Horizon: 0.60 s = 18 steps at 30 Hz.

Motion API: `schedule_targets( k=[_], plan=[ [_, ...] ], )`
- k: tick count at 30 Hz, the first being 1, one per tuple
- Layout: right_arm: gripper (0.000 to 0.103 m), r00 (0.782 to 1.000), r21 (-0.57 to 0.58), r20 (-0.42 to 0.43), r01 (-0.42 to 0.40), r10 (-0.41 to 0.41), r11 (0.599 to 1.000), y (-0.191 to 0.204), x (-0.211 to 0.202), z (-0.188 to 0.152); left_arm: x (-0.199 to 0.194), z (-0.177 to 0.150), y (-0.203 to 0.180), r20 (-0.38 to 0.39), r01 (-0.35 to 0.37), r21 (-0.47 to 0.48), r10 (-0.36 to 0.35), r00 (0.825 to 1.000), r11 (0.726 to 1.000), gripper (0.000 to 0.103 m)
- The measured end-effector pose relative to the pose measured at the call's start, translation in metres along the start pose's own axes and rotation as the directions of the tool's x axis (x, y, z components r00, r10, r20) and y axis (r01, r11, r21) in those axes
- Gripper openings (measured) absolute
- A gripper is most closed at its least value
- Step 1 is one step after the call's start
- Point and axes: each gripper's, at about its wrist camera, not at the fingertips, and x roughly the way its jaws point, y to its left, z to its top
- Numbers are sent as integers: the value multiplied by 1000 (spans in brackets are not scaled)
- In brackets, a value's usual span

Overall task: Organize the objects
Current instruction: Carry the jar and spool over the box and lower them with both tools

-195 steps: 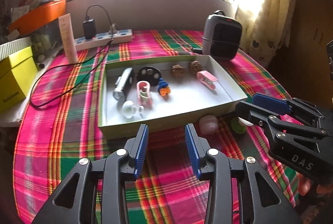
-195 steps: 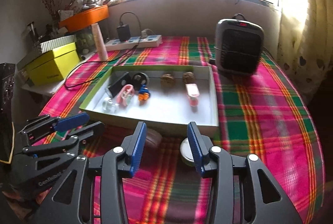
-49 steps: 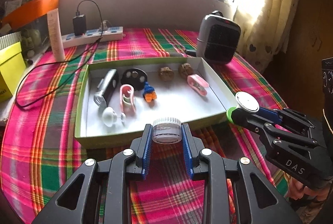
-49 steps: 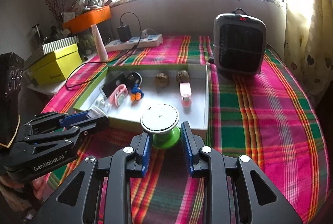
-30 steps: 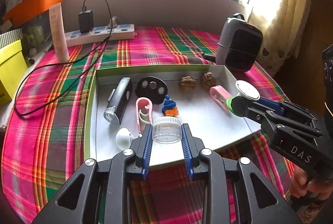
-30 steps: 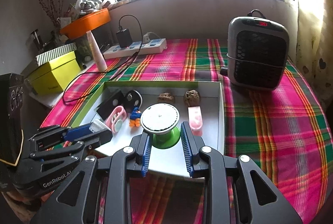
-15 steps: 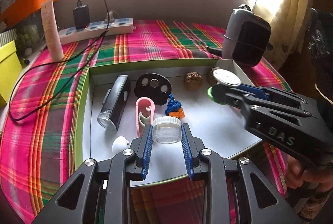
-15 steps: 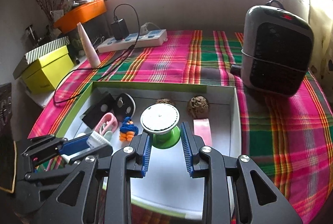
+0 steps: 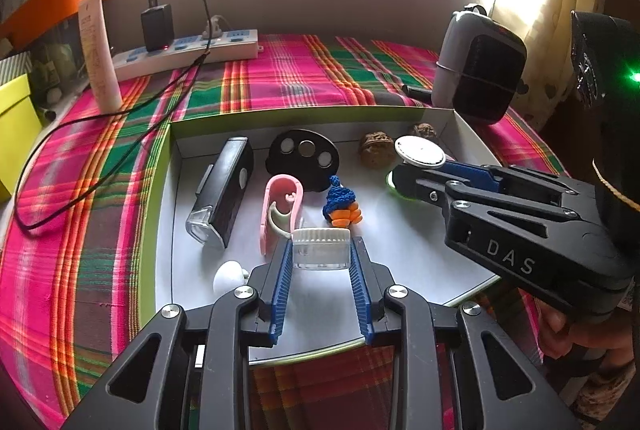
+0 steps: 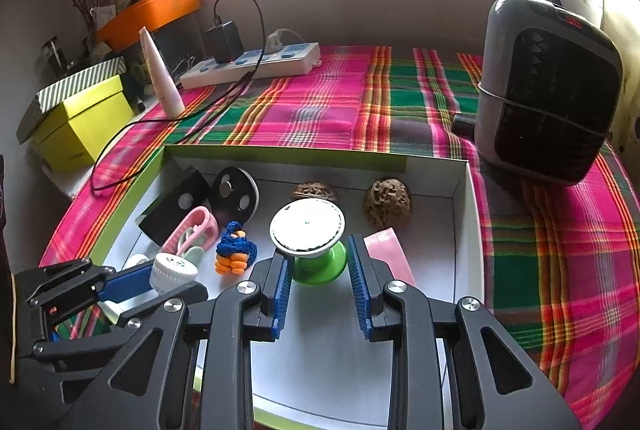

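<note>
My left gripper is shut on a small clear jar with a white ribbed lid and holds it over the front of the white box. My right gripper is shut on a green stand with a round white top and holds it over the middle of the box. In the left wrist view the right gripper shows at the right with that stand. In the right wrist view the left gripper shows at lower left with the jar.
In the box lie a black light, a black disc with holes, a pink clip, a blue and orange knit toy, two walnuts, a pink piece. A heater, power strip and yellow box stand around.
Both grippers have moved forward from the table's front edge to over the box, each still holding its object. The right gripper has gone deeper towards the walnuts.
</note>
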Motion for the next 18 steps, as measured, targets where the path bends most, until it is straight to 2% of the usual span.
schedule_targets(
  k=[18],
  plan=[
    [29, 1000, -15, -2, 4, -4, 1000, 4, 2, 0, 0, -1, -1, 0, -7, -1, 7, 1000, 1000, 27]
  ],
)
